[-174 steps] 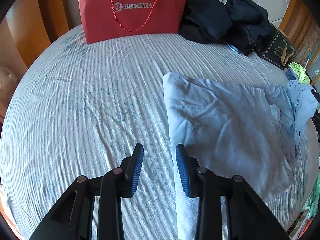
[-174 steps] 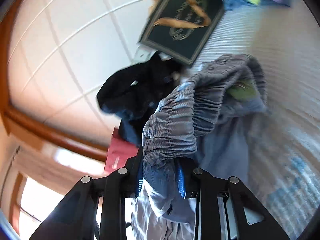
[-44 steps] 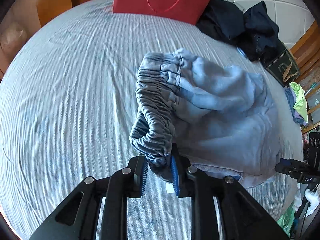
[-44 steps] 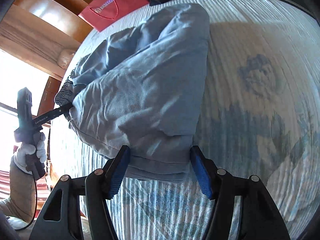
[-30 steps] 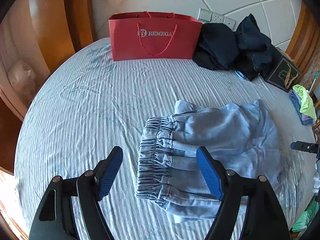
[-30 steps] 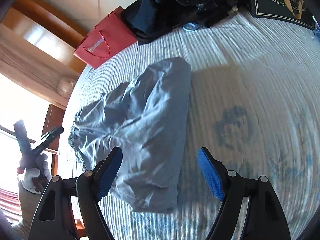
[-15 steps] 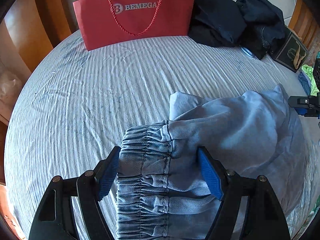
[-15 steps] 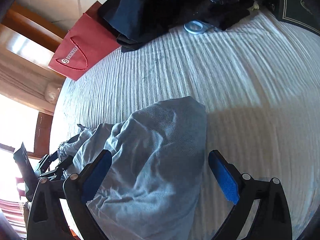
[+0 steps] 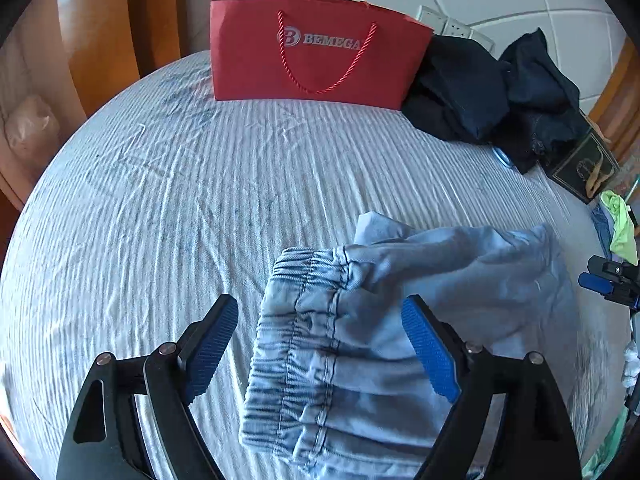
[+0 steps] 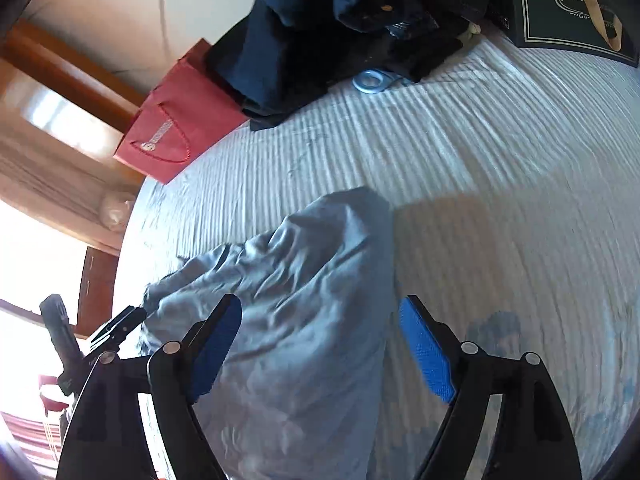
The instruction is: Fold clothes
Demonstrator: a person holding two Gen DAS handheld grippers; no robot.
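While its blue-padded fingers stand spread wide with nothing pinched between them, the left gripper point(image 9: 320, 344) hangs over the gathered elastic waistband of the light blue trousers point(image 9: 400, 320), which lie in a loosely folded bundle on the striped bedsheet point(image 9: 160, 208); the waistband end sits between the two pads without either pad visibly pressing it. The right gripper point(image 10: 320, 344) is likewise spread wide and holds nothing, its pads to either side of the smoother, rounded far end of the same bundle point(image 10: 312, 312). Each gripper shows at the edge of the other's view, the right one at the right rim of the left wrist view, the left one at the lower left of the right wrist view, so they face the trousers from opposite ends. Beyond the trousers the sheet is wrinkled and carries a faint blue print point(image 10: 496, 332) just beside the right-hand pad. At the head of the bed a red paper bag point(image 9: 316, 48) marked BEMEGA stands upright against the white padded wall, and just to its right lies a heap of dark clothes point(image 9: 492, 92). A small pale blue ring point(image 10: 372, 80) rests on the sheet at the foot of that heap, and a dark box point(image 10: 568, 4) with a tan ribbon lies farther right, near some bright green cloth point(image 9: 620, 224).
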